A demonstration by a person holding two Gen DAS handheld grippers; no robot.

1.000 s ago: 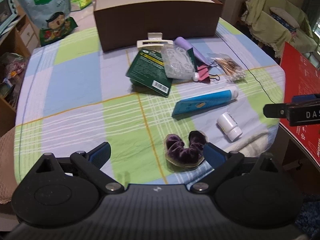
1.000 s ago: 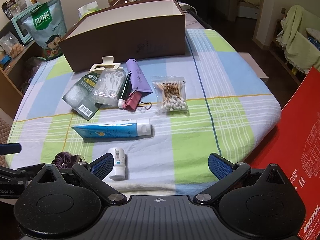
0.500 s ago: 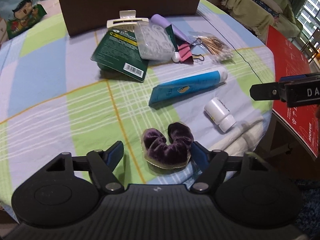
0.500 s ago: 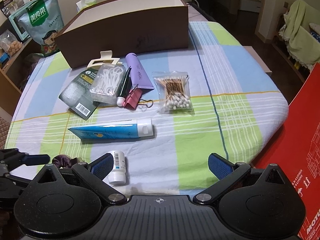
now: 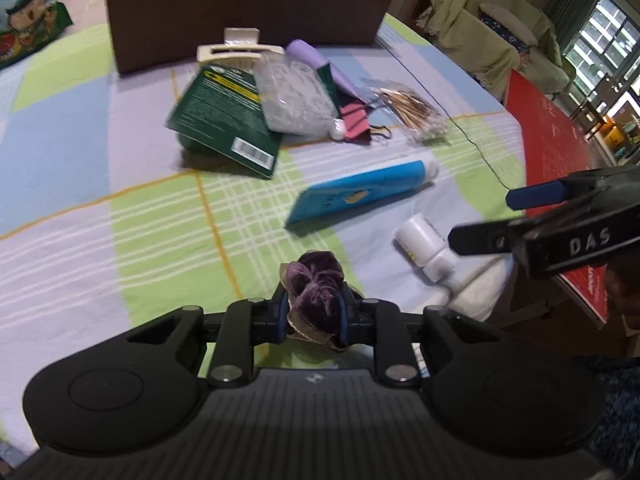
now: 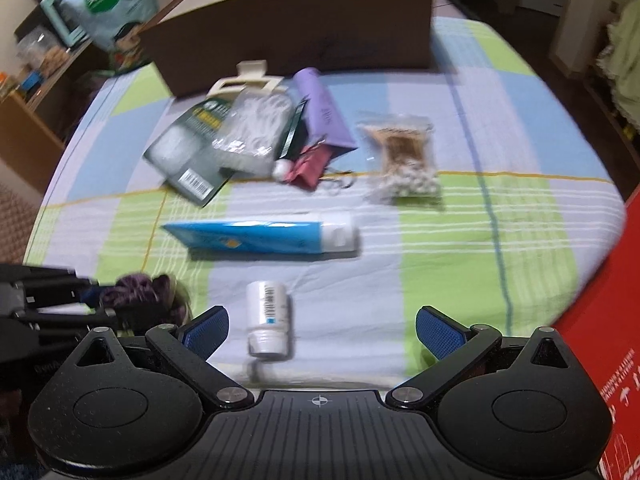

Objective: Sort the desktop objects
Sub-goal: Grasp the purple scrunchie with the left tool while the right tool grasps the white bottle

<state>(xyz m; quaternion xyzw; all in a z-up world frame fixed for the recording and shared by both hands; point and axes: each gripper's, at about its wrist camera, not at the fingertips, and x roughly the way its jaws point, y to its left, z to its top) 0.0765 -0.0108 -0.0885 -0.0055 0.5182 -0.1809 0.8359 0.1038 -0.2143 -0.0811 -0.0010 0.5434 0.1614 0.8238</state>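
Left gripper: my left gripper (image 5: pixel 313 316) has its jaws drawn in tight on the purple velvet scrunchie (image 5: pixel 316 296), which bunches up between the blue pads at the near edge of the checked tablecloth (image 5: pixel 120 208).
Scrunchie look: crushed into a folded lump, deep purple pile, with a paler inner edge showing below the pads.
Left view only: the right gripper's side shows here, with white letters "DAS" on its body and one blue pad (image 5: pixel 536 194) pointing inward; a window and a green-draped sofa (image 5: pixel 480 36) lie beyond the table.
Right view only: my left gripper appears at the far left as a dark blur with the scrunchie in it; a barcode is readable on the white bottle (image 6: pixel 267 318); a shelf and a snack bag (image 6: pixel 116 4) stand at back left.
Middle of table: a green card pack (image 5: pixel 224 120), a clear bag of floss picks (image 5: pixel 294 100), a purple tube (image 5: pixel 320 60), pink binder clips (image 5: pixel 354 120) and a bag of cotton swabs (image 5: pixel 412 114) sit in a cluster before the brown box (image 5: pixel 240 12); the blue tube (image 5: pixel 360 196) lies nearer, apart from them.
Right gripper: my right gripper (image 6: pixel 320 330) is spread wide and holds nothing; the white bottle lies just ahead of it, nearer the left pad.
Far right: a red carton (image 6: pixel 616 320) stands off the table edge.
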